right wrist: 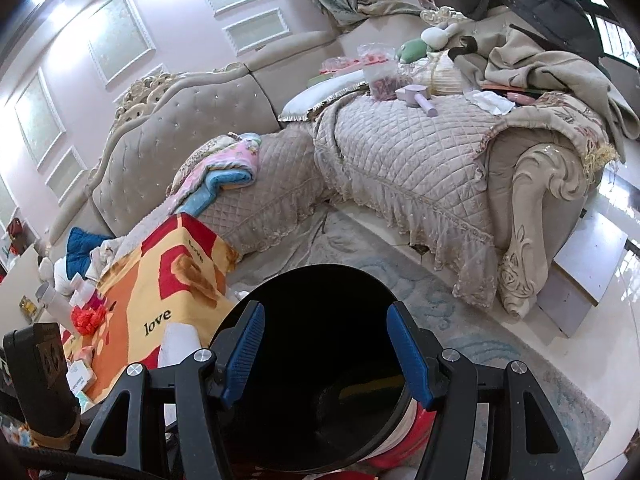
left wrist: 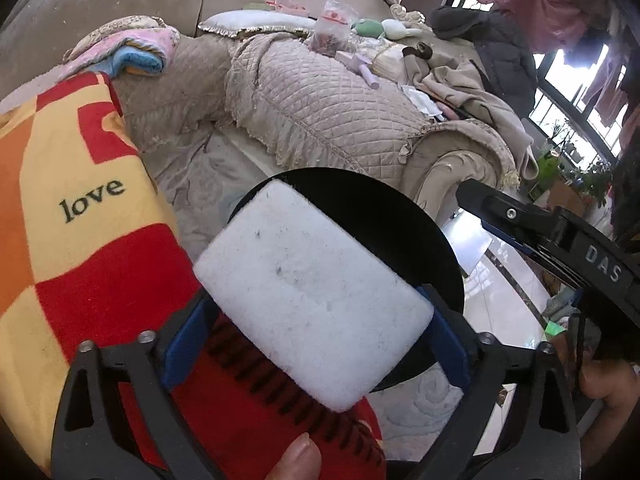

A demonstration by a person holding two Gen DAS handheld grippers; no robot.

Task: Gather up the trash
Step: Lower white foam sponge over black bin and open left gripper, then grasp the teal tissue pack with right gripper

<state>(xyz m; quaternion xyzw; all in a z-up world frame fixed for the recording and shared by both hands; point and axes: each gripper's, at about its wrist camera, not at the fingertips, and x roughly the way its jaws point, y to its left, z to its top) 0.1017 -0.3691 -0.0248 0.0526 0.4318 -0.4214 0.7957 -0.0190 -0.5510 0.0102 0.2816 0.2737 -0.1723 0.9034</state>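
A white foam block (left wrist: 308, 296) lies tilted between the blue pads of my left gripper (left wrist: 316, 296), over the mouth of a round black-lined bin (left wrist: 404, 220). The jaws stand wide. Only the block's corners meet the pads, and a gap shows along the left pad, so it is not clamped. A thumb (left wrist: 298, 460) shows at the bottom edge. In the right wrist view my right gripper (right wrist: 326, 306) hangs above the bin (right wrist: 312, 270), half open, with only the dark inside between its pads. The bin's outer wall is red. One of its black fingers (left wrist: 500, 208) reaches in from the right.
A red and yellow checked blanket marked "love" (left wrist: 80, 200) drapes a low table to the left, with small clutter (right wrist: 80, 320) on it. A quilted beige sofa (right wrist: 400, 160) with cushions, clothes and loose items stands behind. Pale carpet (right wrist: 460, 320) and glossy floor (right wrist: 600, 280) lie to the right.
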